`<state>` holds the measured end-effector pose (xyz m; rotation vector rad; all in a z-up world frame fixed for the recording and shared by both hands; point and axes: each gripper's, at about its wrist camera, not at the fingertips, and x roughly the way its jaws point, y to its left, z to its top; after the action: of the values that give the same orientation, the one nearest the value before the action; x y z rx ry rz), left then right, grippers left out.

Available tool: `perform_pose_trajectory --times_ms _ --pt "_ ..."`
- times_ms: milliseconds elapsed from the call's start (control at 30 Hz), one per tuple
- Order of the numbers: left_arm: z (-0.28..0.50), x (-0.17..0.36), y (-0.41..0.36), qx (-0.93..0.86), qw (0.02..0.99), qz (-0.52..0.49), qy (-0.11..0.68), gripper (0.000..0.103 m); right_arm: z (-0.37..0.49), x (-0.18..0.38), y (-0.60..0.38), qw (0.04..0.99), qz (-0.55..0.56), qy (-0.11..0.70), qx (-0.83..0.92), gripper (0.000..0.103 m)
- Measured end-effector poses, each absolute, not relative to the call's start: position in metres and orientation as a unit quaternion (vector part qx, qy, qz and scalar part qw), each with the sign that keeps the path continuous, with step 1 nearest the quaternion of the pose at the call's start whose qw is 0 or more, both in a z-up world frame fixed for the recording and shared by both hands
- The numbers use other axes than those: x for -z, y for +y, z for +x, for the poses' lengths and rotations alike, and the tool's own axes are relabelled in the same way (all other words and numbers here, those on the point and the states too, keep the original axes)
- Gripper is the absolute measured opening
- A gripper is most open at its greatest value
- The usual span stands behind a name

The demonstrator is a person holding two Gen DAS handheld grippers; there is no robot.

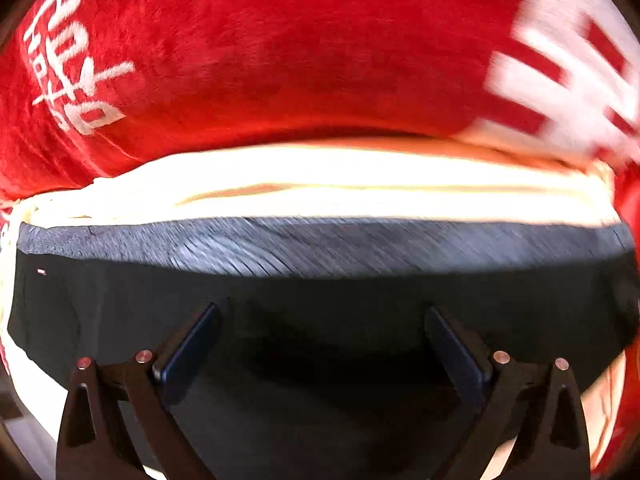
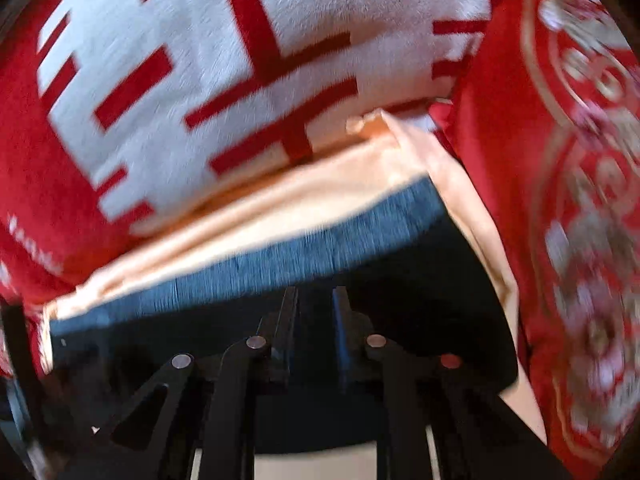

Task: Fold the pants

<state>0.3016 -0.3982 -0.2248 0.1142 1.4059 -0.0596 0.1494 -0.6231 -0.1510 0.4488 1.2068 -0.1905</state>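
With our right gripper (image 2: 314,300) nearly closed on the dark pants (image 2: 420,288) and our left gripper (image 1: 322,316) open, a thin pinch could slip.

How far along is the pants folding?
The dark pants already lie as a flat, straight-edged slab on the cream sheet, so some folding looks done. In hand: the right gripper has its jaws nearly shut above the pants, whether pinching cloth is unclear; the left gripper hangs open. Further folds may remain.
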Motion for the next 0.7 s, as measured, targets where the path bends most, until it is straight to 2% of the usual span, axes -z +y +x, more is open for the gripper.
perform_pose_trajectory --times_ms 100,300,367,433,467,700 --pt "0.313 0.24 -0.386 0.013 0.757 0.021 0.653 0.103 0.129 0.169 -0.623 0.78 0.193 0.586 0.108 0.022" --pt "0.31 0.229 -0.396 0.018 0.767 0.067 0.638 0.103 0.125 0.174 -0.642 0.78 0.224 0.571 0.124 0.022" --pt "0.302 0.222 -0.396 0.028 0.766 0.074 0.638 0.103 0.121 0.167 -0.647 0.779 0.245 0.564 0.121 0.029" --pt "0.287 0.212 -0.396 0.041 0.767 0.081 0.636 0.103 0.11 0.159 -0.648 0.779 0.269 0.555 0.11 0.048" --pt "0.28 0.208 -0.397 0.048 0.766 0.084 0.635 0.103 0.103 0.156 -0.647 0.779 0.28 0.551 0.106 0.049" --pt "0.226 0.203 -0.409 0.088 0.756 0.103 0.641 0.103 0.042 0.165 -0.634 0.744 0.412 0.521 0.076 0.049"
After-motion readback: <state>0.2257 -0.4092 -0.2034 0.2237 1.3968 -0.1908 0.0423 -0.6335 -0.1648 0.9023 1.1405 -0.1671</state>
